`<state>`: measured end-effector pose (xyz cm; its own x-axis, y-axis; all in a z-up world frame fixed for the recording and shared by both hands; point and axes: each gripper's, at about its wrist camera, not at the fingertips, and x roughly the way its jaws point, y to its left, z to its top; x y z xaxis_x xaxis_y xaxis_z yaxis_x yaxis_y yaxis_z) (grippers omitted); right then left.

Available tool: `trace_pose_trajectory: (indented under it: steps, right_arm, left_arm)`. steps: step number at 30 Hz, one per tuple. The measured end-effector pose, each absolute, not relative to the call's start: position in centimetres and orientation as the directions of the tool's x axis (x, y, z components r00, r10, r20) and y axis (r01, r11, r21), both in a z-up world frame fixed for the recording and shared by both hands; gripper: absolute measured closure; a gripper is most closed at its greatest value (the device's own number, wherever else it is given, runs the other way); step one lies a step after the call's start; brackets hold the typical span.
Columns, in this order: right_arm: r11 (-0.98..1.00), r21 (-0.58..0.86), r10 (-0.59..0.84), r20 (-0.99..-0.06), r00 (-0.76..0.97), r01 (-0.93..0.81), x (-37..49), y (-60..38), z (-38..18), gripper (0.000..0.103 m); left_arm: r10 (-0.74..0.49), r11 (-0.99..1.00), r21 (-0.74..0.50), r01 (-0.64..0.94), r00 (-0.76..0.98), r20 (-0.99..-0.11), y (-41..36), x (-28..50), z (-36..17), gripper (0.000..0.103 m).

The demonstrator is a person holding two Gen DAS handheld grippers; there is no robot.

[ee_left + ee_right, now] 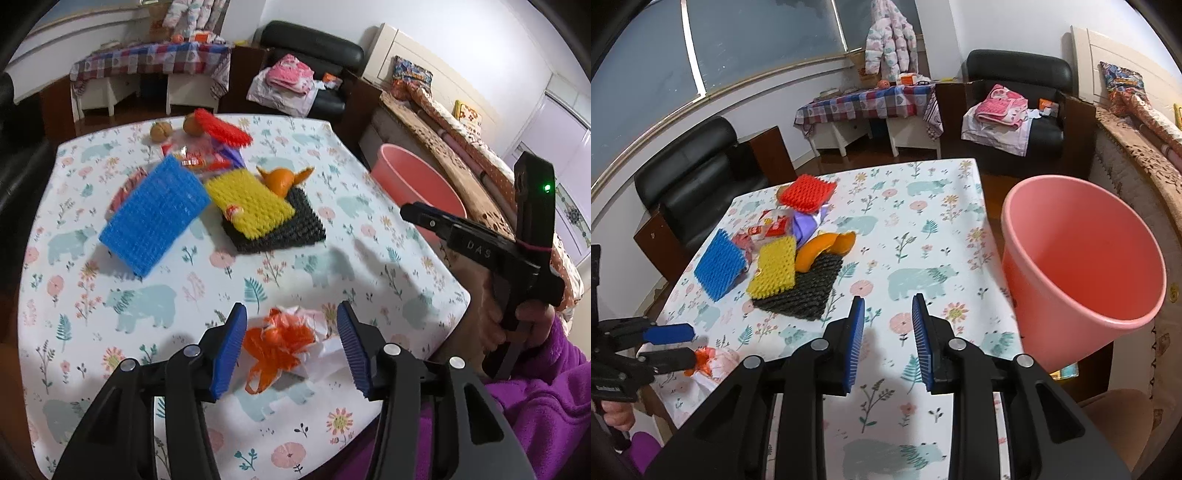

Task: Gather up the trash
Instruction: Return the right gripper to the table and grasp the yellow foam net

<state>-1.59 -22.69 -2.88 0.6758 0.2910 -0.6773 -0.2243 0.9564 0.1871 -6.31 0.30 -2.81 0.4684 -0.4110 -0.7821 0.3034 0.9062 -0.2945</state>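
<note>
Nearest the left wrist camera, the left tool (290,345) stands wide open, its blue ribbed pads on either side of a crumpled wad of trash (284,341) without pressing on it. The wad is orange plastic film bunched with white and pale pink paper, and it lies on the table (369,229) close to the near edge. No earlier picture is at hand to compare. The right tool (888,341) is partly open with nothing between its pads, hovering over bare cloth near the table's right edge; from the left camera it shows as a black handle gripped by a hand (524,328) in a purple sleeve (546,406). The table wears a white cloth printed with pale blue bears, pink flowers and green leaves. Towards its far left part lies a heap: a blue bristly mat (155,218) tilted up, a yellow mat (251,203) resting on a black mat (291,232), a red mat (221,127) at the back, orange peel (282,179) touching the black mat, snack wrappers (199,158) and two small round fruits (177,129) near the far edge. A pink bucket (1082,258) stands just beside the table's right edge, and what shows of its inside looks empty. Around the room are black armchairs (690,173), one with pink cloth piled on it, a side table under a checked cover (864,101), and a bed (461,158) with a patterned spread.
</note>
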Motion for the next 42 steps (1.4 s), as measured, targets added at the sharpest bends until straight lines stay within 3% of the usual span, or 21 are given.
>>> trace_pose_trajectory:
  steps: [11,12,16,25,42]
  right_arm:
    - [0.946,0.186,0.319,-0.692,0.648,-0.267,-1.1,-21.2,-3.4,0.076]
    - [0.944,0.182,0.322,-0.691,0.647,-0.275,-1.0,-21.0,-3.4,0.076]
    - [0.93,0.171,0.348,-0.691,0.634,-0.324,-0.7,-19.6,-3.4,0.076]
    - [0.879,0.235,0.45,-0.693,0.563,-0.414,1.6,-15.6,-3.4,0.076]
    - [0.867,0.296,0.47,-0.751,0.464,-0.4,5.5,-11.7,-6.6,0.076]
  left_arm:
    - [-0.452,0.883,-0.338,0.324,0.401,-0.797,0.1,-5.9,-4.6,0.053]
    - [-0.458,0.88,-0.341,0.33,0.4,-0.794,0.1,-5.9,-4.6,0.058]
    - [-0.462,0.879,-0.339,0.336,0.422,-0.78,0.4,-6.0,-4.2,0.063]
    - [-0.424,0.905,-0.317,0.284,0.532,-0.733,3.1,-5.9,-2.3,0.063]
    - [-0.408,0.911,-0.36,0.202,0.569,-0.714,5.5,-5.5,-2.6,0.063]
